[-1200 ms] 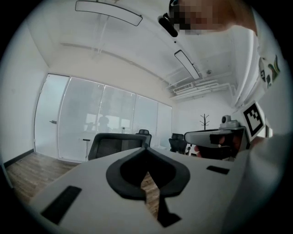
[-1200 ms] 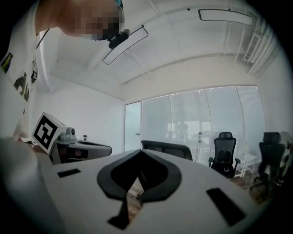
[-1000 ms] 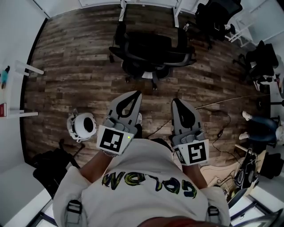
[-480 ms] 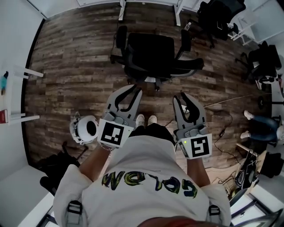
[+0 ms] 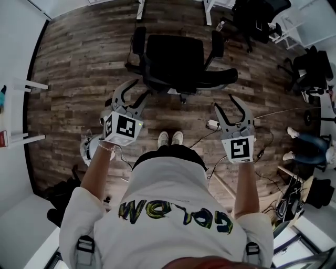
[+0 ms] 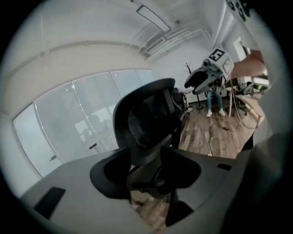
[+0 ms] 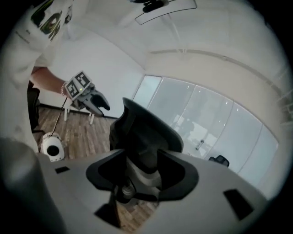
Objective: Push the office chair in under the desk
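Wood-plank floor [image 5: 79, 68] fills most of the head view. 2 white desk legs [image 5: 140, 7] show at the top edge; the desktop is out of frame.

Black office chair [image 5: 176, 55] stands on the floor just short of those legs, seat toward them and curved backrest toward the person. It is not under the desk.

Person in a white printed shirt [image 5: 173, 205] stands behind the chair, both arms stretched forward.

Left gripper [image 5: 140, 89]: jaws wide apart, have just been opening, nothing between the pads. Tips near the chair's left rear, apart from it. In the left gripper view the backrest [image 6: 146, 119] shows beyond the gap.

Right gripper [image 5: 224, 102]: same, jaws spread wide after just opening, holding nothing. It hangs off the chair's right rear, clear of it.

White round device [image 5: 86, 149] on the floor beside the left forearm.

2 white shoes [image 5: 170, 139], side by side.
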The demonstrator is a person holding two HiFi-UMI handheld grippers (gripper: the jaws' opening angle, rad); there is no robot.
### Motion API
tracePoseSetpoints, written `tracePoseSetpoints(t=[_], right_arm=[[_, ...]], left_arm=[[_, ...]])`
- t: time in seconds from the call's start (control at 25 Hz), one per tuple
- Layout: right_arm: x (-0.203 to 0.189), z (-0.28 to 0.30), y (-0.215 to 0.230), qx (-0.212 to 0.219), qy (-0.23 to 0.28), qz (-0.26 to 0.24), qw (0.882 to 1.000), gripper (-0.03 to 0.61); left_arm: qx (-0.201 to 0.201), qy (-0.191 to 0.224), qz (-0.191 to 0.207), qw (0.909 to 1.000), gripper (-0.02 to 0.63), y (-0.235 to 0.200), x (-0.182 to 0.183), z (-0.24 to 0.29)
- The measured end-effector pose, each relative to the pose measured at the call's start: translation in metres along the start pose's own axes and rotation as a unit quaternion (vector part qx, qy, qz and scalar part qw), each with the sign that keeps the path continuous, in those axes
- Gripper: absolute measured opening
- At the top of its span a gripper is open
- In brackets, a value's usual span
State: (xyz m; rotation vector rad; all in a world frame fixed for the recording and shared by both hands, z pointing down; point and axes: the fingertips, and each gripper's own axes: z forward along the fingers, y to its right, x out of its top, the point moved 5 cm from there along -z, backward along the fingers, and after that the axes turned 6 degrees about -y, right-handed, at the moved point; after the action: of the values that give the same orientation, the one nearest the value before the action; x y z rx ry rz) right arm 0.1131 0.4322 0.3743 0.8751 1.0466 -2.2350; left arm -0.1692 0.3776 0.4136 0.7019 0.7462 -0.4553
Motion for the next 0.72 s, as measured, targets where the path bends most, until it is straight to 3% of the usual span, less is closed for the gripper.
tracePoseSetpoints(t=[0.2,0.4,0.72], right_arm=[[-0.046,0.038,0.026,0.020,-0.062,-0.071,0.995,0.252],[-0.088,0.084,0.049,0.035,-0.115,-0.132,0.984,0.265],[-0.126,0.145,0.050,0.066,-0.157,-0.180,0.969,0.268]], left_arm=[[0.000,-0.067,0.076,0.9949,0.245,-0.021,-0.036,0.041],[-0.005,-0.121,0.155,0.9804,0.259,-0.031,-0.060,0.083],[-0.022,-0.160,0.206,0.9651,0.262,-0.038,-0.084,0.126]])
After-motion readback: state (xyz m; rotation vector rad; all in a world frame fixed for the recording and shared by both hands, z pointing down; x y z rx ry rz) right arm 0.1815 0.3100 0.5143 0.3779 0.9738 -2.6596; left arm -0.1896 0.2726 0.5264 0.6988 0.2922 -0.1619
